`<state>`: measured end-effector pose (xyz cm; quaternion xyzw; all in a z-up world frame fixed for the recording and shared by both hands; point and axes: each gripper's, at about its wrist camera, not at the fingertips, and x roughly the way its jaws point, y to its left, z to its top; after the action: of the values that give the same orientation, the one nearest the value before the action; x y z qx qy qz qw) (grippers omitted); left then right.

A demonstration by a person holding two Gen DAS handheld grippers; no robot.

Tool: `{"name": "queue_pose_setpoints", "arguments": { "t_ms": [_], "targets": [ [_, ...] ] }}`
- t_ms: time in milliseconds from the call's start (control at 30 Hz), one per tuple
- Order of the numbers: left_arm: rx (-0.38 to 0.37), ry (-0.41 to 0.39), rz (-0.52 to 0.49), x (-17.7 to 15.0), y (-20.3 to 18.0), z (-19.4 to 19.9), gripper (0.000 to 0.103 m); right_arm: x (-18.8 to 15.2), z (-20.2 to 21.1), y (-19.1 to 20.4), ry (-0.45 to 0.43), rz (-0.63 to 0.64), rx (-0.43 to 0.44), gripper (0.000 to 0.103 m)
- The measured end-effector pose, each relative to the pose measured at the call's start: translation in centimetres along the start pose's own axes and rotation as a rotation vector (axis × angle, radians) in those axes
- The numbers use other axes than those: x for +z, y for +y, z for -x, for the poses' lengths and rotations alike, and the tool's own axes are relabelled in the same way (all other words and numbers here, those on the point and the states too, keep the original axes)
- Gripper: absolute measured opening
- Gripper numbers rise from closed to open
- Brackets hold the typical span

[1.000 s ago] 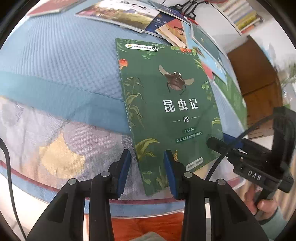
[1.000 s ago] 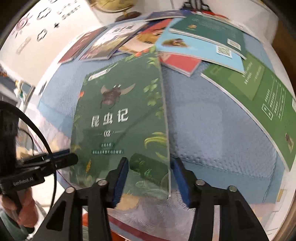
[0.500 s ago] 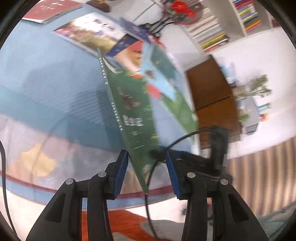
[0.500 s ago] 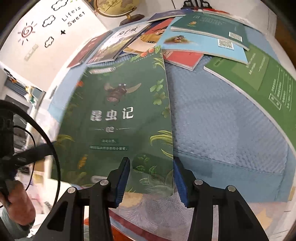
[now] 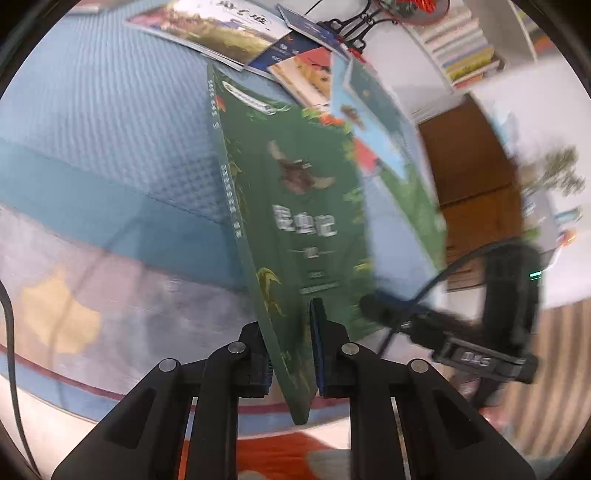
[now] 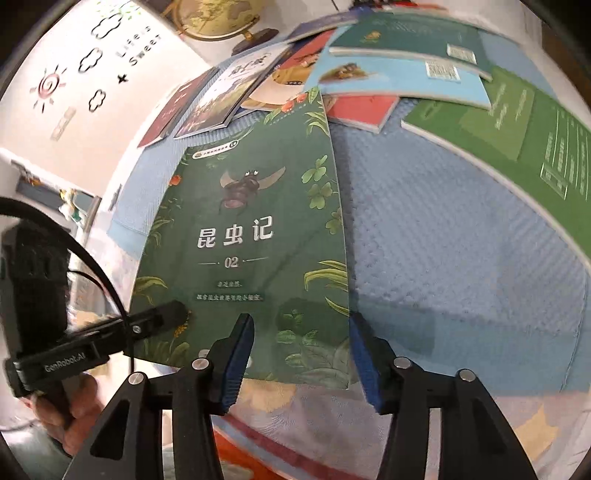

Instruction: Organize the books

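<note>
A green insect book (image 5: pixel 303 229) with a beetle on its cover stands tilted up off the blue quilt (image 5: pixel 92 129). My left gripper (image 5: pixel 291 350) is closing, and its pads press on the book's lower edge from both sides. In the right wrist view the same green book (image 6: pixel 251 221) faces the camera. My right gripper (image 6: pixel 299 354) is opening, with the book's lower right corner in the gap and neither pad pressing on it. A finger (image 6: pixel 166 317) of the left gripper lies over the cover's lower left.
Several other books lie fanned out at the far side of the quilt: a light blue one (image 6: pixel 399 81), a red one (image 6: pixel 362 110) and a large green back cover (image 6: pixel 517 122). A globe (image 6: pixel 214 18) stands behind them. A bookshelf (image 5: pixel 461 48) and a wooden cabinet (image 5: pixel 476 177) stand beyond the bed.
The green book went from lying flat on the quilt to tilted up on edge. My left jaws closed onto its lower edge, and my right jaws widened off it.
</note>
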<state>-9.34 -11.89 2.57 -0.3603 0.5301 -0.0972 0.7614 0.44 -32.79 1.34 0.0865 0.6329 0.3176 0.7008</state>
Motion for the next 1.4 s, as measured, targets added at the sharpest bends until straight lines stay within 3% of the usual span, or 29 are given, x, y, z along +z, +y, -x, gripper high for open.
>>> {"name": "queue_pose_setpoints", "arguments": {
  "t_ms": [133, 233, 300, 400, 467, 533, 633, 700, 767, 867, 933, 1033, 1267, 1400],
  "targets": [
    [-0.201, -0.014, 0.054, 1.6, -0.6, 2.2, 0.013, 0.4, 1.1, -2.6, 0.004, -0.17, 0.226, 0.059],
    [-0.252, -0.008, 0.059, 2.5, -1.1, 2.8, 0.014, 0.1, 1.5, -4.9, -0.012, -0.293, 0.362, 0.065],
    [-0.281, 0.001, 0.084, 2.6, -1.0, 2.6, 0.014, -0.1, 1.1, -6.0, -0.015, -0.343, 0.406, 0.076],
    [-0.334, 0.019, 0.135, 2.6, -0.3, 2.5, 0.014, -0.3, -0.5, -6.9, 0.015, -0.401, 0.5, 0.076],
    [-0.331, 0.024, 0.134, 2.4, -0.2, 2.3, 0.014, -0.3, -1.3, -6.7, 0.01, -0.421, 0.533, 0.075],
    [-0.31, 0.029, 0.13, 2.5, -0.2, 2.1, 0.014, -0.2, -1.1, -6.1, -0.013, -0.395, 0.545, 0.058],
    [-0.265, 0.022, 0.12, 2.5, 0.0, 2.2, 0.013, -0.3, 0.0, -4.7, -0.044, -0.328, 0.465, 0.044],
    [-0.16, 0.017, 0.059, 2.4, -0.5, 2.3, 0.013, -0.4, 0.9, -3.4, -0.065, -0.251, 0.397, 0.034],
    [-0.069, 0.015, -0.017, 2.1, -1.3, 2.3, 0.014, -0.5, 1.8, -2.0, -0.086, -0.165, 0.312, 0.032],
    [0.02, 0.006, -0.133, 1.3, -3.0, 2.3, 0.014, -0.7, 3.2, 1.7, -0.13, 0.023, 0.105, 0.031],
    [0.09, -0.001, -0.236, 0.9, -4.4, 2.6, 0.015, -1.1, 3.8, 3.5, -0.164, 0.106, 0.032, 0.031],
    [0.118, -0.04, -0.285, 1.0, -5.0, 3.9, 0.017, -1.7, 4.6, 6.5, -0.207, 0.244, -0.05, 0.031],
    [0.114, -0.122, -0.291, 1.9, -4.2, 8.9, 0.017, -2.4, 6.1, 10.9, -0.245, 0.363, -0.012, 0.031],
    [0.11, -0.177, -0.285, 4.0, -3.1, 11.9, 0.017, -0.7, 5.3, 14.5, -0.266, 0.409, 0.002, 0.031]
  ]
}}
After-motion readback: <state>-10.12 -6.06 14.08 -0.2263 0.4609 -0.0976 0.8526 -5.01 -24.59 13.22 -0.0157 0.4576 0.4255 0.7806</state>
